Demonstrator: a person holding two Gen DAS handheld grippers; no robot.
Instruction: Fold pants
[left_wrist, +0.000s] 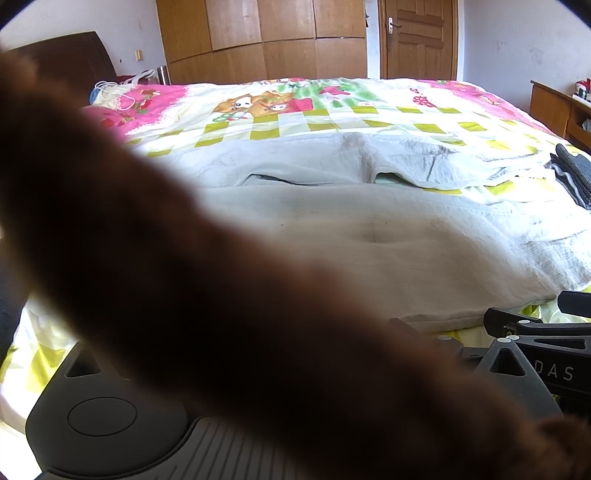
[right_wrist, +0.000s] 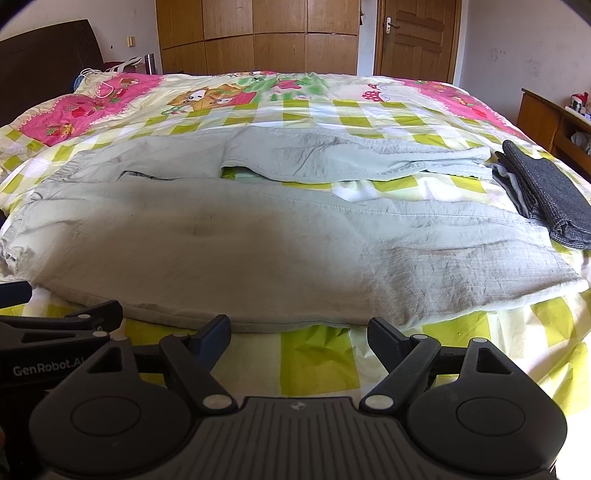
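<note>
Pants (right_wrist: 236, 236) lie crosswise just ahead of your right gripper (right_wrist: 299, 332), jaws apart and empty; your left gripper's (left_wrist: 417, 332) jaws are hidden.

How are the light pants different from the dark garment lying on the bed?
The light pants are pale grey-green and spread out flat, with both legs open apart; the dark garment is charcoal and already folded into a compact stack. The light pants cover much of the near side of the bed, while the dark garment takes only a small spot at the right side. Both rest on the checked bedcover.
</note>
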